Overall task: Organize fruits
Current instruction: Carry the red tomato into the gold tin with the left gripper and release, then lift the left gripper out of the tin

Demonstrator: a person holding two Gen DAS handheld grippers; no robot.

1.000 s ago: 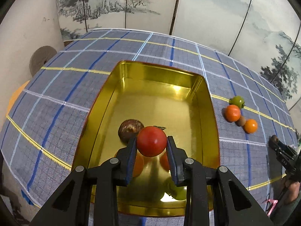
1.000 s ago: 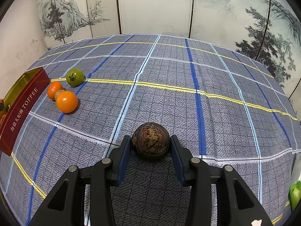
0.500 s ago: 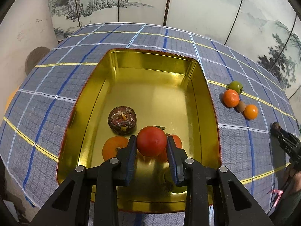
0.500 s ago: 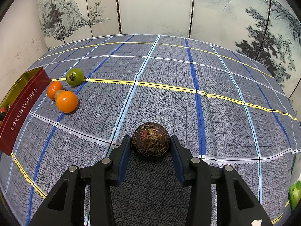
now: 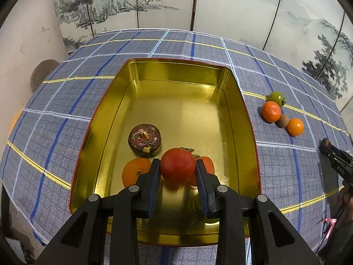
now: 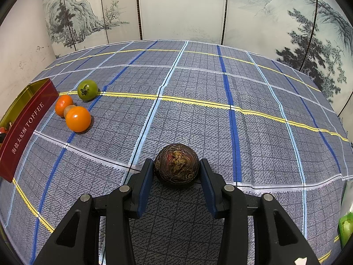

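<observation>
My left gripper (image 5: 177,168) is shut on a red tomato (image 5: 177,165), held above the near end of the gold tin (image 5: 239,101). Inside the tin lie a dark brown round fruit (image 5: 144,140), an orange (image 5: 133,171) and a red-orange fruit (image 5: 207,165) partly hidden behind the tomato. My right gripper (image 6: 176,169) is shut on another dark brown fruit (image 6: 176,164), low over the checked cloth. That gripper also shows at the right edge of the left wrist view, right gripper (image 5: 335,158).
On the cloth beside the tin (image 6: 26,123), marked TOFFEE on its red wall, sit a green tomato (image 6: 87,89), two oranges (image 6: 78,119) and a small brown fruit (image 6: 68,110). A green object (image 6: 346,227) is at the right edge. Painted screens stand behind the table.
My left gripper, still holding the tomato, has drawn back a little over the tin, so the orange and dark fruit below show more. The right gripper has not moved.
</observation>
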